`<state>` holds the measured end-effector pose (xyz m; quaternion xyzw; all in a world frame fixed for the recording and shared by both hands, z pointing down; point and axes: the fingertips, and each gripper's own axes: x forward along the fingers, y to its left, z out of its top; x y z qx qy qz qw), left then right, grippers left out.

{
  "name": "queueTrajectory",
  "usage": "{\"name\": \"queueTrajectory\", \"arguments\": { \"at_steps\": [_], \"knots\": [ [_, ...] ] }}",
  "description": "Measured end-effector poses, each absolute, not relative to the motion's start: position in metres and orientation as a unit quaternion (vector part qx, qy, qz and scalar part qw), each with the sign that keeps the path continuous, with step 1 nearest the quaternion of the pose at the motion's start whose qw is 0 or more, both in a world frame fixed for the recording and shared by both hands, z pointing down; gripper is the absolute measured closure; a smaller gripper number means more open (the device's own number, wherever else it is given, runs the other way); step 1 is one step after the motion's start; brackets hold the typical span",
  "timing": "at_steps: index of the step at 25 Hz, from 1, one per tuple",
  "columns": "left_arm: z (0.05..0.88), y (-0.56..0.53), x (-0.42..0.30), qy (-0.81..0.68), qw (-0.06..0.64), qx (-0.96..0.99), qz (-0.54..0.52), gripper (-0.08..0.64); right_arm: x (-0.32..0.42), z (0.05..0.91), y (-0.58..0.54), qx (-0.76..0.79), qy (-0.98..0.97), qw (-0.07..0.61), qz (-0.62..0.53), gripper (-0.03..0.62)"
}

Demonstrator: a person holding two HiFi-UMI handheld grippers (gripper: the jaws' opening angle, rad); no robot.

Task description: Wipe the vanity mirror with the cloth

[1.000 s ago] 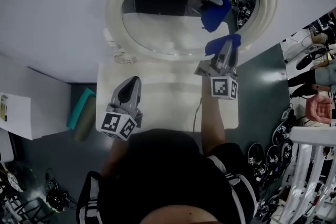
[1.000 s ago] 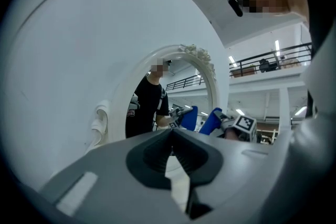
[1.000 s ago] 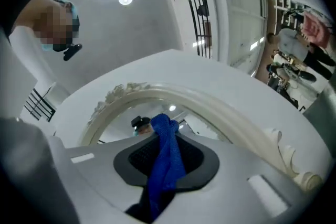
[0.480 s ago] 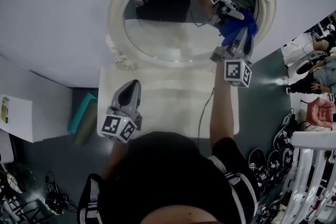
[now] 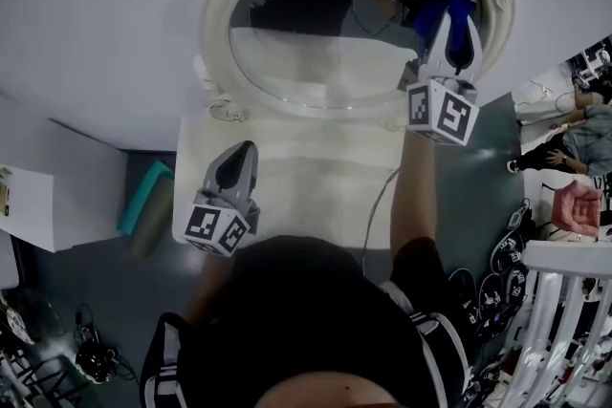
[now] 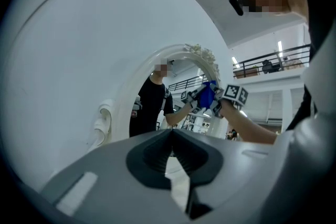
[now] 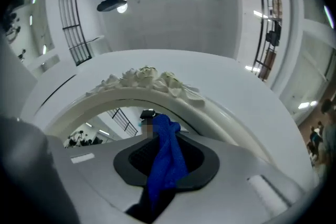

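Observation:
The oval vanity mirror (image 5: 316, 33) in its white carved frame (image 5: 215, 14) leans at the back of a white vanity top (image 5: 306, 177). My right gripper (image 5: 457, 19) is shut on a blue cloth (image 5: 449, 0), which it holds against the glass at the mirror's upper right, just under the rose carving. From the right gripper view, the cloth (image 7: 168, 165) hangs out of the jaws (image 7: 164, 144) below the frame's crest (image 7: 147, 78). My left gripper (image 5: 239, 153) hovers over the vanity's left side, shut and holding nothing (image 6: 171, 131). It faces the mirror (image 6: 157, 107).
A thin cable (image 5: 373, 215) runs across the vanity top. A teal item (image 5: 143, 196) lies on the dark floor beside a white box (image 5: 57, 205) at the left. Several shoes (image 5: 507, 253) and a white rack (image 5: 564, 301) crowd the right side.
My right gripper has carried the cloth up and to the right, from the mirror's lower rim to its upper right. The left gripper has stayed put.

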<state>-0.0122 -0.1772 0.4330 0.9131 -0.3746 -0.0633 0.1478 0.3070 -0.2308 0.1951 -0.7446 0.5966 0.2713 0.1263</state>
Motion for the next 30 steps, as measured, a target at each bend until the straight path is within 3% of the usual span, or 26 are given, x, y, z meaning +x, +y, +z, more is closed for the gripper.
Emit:
{"name": "queueTrajectory", "arguments": {
  "at_steps": [10,12,14,22,30],
  "knots": [
    [0.435,-0.178,-0.019,-0.38,0.155,0.909,-0.065,0.549,0.246,0.161,-0.249,-0.687,0.597,-0.036,0.413,0.534],
    [0.436,-0.178,-0.018,-0.378,0.156,0.91,-0.061,0.549,0.229,0.172,-0.255,-0.664,0.591,-0.098,0.447,0.534],
    [0.436,-0.178,-0.017,-0.377,0.155,0.911,-0.06,0.549,0.218,0.197,-0.264,-0.653,0.589,-0.166,0.446,0.534],
    [0.44,-0.172,-0.022,-0.381,0.158,0.909,-0.055,0.549,0.18,0.337,-0.27,-0.551,0.615,-0.24,0.51,0.534],
    [0.451,-0.164,-0.024,-0.39,0.168,0.904,-0.037,0.549,0.186,0.516,-0.269,-0.482,0.689,-0.328,0.43,0.534]
  ]
}}
